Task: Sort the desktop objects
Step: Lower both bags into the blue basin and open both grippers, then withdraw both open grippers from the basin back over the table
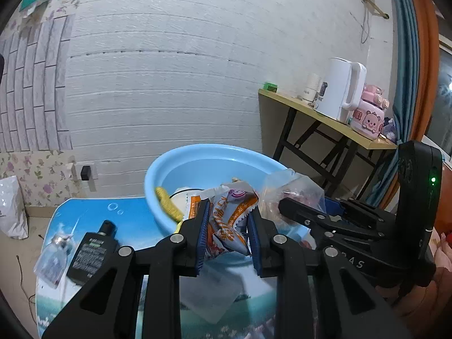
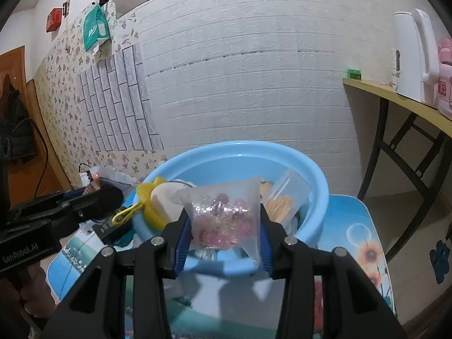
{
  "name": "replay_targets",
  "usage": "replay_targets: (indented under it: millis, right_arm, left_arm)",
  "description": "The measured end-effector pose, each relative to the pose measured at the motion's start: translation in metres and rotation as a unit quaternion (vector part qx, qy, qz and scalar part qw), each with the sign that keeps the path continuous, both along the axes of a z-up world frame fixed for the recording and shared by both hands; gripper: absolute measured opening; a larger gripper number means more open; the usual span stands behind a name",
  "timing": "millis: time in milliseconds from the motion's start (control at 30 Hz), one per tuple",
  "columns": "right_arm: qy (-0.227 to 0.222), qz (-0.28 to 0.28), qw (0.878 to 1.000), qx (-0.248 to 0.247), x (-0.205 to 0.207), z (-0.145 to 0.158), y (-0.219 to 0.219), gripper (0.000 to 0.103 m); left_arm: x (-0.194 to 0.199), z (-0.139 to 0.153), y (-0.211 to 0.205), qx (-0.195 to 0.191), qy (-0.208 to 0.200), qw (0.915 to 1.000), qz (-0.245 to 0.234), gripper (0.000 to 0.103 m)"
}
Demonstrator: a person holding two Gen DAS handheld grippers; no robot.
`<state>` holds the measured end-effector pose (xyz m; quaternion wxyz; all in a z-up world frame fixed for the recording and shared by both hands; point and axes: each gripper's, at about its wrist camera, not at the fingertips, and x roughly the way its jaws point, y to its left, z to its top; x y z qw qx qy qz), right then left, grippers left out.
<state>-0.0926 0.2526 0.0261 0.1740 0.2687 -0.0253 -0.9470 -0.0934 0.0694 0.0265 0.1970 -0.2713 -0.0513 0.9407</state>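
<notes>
My left gripper [image 1: 228, 227] is shut on an orange and white snack packet [image 1: 230, 220] and holds it above the near rim of a light blue basin [image 1: 197, 166]. My right gripper [image 2: 224, 226] is shut on a clear plastic bag of pink beads [image 2: 223, 214] above the near rim of the same basin [image 2: 310, 175]. The bead bag also shows in the left wrist view [image 1: 288, 192], with the right gripper's fingers [image 1: 310, 216] beside it. The basin holds a yellow sponge with a loop [image 2: 147, 206], a white item [image 2: 166, 195] and a clear bag of wooden sticks [image 2: 282, 197].
The basin stands on a small blue printed table [image 1: 93, 212]. On the table to the left lie a black bottle [image 1: 93, 251] and a small clear bag [image 1: 53, 257]. A folding desk [image 1: 325, 113] with a white kettle [image 1: 339, 87] and a pink container [image 1: 370, 115] stands at right.
</notes>
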Motion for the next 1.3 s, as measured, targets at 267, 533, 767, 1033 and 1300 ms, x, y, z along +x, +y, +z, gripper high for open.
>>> replay_targets:
  millis: [267,533,767,1033,1300]
  right_arm:
    - [-0.008,-0.006,1.000,0.005,-0.022,-0.007,0.003,0.044]
    - [0.015,-0.027,1.000,0.003,-0.016,-0.004,0.012,0.067]
    - [0.012,-0.033,0.999,0.001,-0.005,-0.003,0.013,0.067]
    - [-0.002,-0.032,0.999,0.001,0.014,-0.004,0.016,0.067]
    - [-0.025,-0.035,0.999,0.000,0.035,-0.013,0.015,0.067]
  left_arm:
    - [-0.027,-0.003,0.011,0.006,-0.005,1.0000,-0.004,0.026]
    - [-0.028,-0.001,0.020,0.000,0.012,0.9999,-0.006,0.056]
    - [-0.017,0.000,0.009,0.009,0.001,0.9999,0.014,0.058]
    - [0.006,-0.009,-0.013,-0.001,-0.015,0.9988,0.047,0.063]
    - [0.037,-0.033,-0.048,-0.013,-0.047,0.9946,0.092,0.071]
